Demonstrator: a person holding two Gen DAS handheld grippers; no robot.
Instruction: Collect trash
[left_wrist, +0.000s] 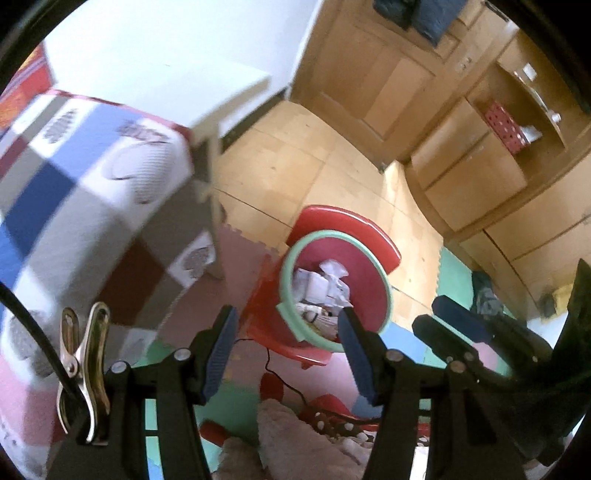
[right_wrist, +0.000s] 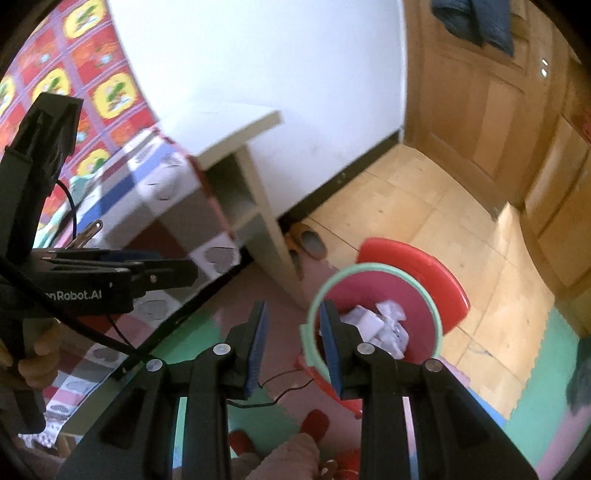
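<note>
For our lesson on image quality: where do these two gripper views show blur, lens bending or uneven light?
Left wrist view: the checked bedspread is smeared by motion blur, while the bin stays fairly sharp. Right wrist view: the desk edge is soft, the door bows from fisheye bending, and the white wall looks bright and washed out.

Both grippers point downward with jaws parted and nothing between them, the left gripper (left_wrist: 288, 347) beside the right gripper (right_wrist: 293, 347).
</note>
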